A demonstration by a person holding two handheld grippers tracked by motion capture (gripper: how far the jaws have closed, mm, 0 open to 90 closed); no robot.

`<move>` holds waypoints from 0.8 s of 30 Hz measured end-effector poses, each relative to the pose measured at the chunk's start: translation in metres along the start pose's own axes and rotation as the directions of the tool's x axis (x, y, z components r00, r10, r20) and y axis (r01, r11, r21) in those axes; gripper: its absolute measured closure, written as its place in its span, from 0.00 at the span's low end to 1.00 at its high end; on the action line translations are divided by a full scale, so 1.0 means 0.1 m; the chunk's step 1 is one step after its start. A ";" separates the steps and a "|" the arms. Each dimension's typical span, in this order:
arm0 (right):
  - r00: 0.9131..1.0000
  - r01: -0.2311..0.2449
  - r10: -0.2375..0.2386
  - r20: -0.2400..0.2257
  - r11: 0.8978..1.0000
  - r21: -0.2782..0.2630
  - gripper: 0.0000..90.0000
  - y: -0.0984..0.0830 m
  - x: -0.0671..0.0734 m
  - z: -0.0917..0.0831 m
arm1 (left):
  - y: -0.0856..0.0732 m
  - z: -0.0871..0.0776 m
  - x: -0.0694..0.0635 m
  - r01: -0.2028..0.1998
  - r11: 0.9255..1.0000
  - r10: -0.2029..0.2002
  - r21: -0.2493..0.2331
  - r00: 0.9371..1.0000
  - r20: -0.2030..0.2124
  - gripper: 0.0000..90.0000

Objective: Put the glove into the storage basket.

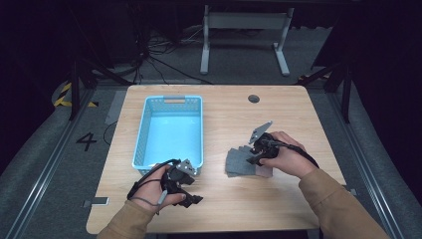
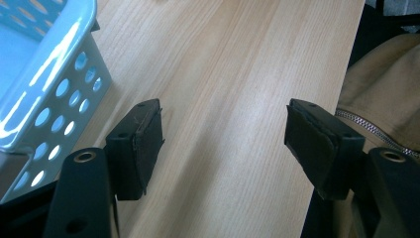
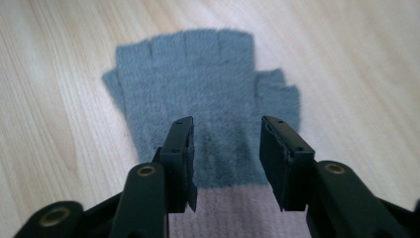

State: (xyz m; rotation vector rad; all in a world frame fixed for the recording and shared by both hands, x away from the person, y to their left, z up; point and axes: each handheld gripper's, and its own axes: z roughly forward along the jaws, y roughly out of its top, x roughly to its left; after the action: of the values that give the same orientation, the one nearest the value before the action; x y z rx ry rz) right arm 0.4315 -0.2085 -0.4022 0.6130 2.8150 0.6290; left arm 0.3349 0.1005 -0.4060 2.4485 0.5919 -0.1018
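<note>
Clearly the thing in hand is a grey fingerless glove [image 3: 208, 99] with a pinkish cuff [image 3: 233, 213], lying flat on the worktop [image 1: 224, 209] to the right of the blue basket [image 1: 171, 129]. It looks like soft knit: light, limp, with no stiffness, so it should sag and fold from whatever point it is lifted by, and its fuzzy surface ought to give the pads good friction instead of slipping. Nothing about it seems fragile.

Over the glove, the right gripper [image 3: 228, 163] stands with its jaws parted at a middling width, nothing pinched between them, straddling the palm just above the cuff. A sensible place to take hold would be the cuff edge or a pinched-up fold of the palm, since a flat grab may only skate across the cloth. Near the basket's front corner, the left gripper [image 2: 223, 144] rests with jaws wide and empty over bare wood.
</note>
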 end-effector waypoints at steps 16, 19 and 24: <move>0.975 -0.206 0.216 0.049 0.967 -0.151 0.63 -0.62 0.12 -0.43 | 0.28 0.17 -0.05 0.004 0.996 -0.010 -0.087 0.998 -0.067 0.49; 0.966 -0.240 0.253 0.060 0.957 -0.163 0.63 -0.75 0.19 -0.43 | 0.33 0.23 -0.07 0.031 0.994 -0.039 -0.107 0.996 -0.075 0.54; 0.951 -0.285 0.303 0.064 0.937 -0.203 0.63 -0.91 0.32 -0.43 | 0.40 0.31 -0.09 0.062 0.985 -0.077 -0.162 0.993 -0.086 0.55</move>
State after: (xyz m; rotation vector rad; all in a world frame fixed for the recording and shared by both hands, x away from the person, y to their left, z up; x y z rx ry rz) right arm 0.3595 -0.2858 -0.4075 1.0071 2.5547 0.8869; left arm 0.3461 0.0504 -0.4070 2.2879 0.6988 0.0300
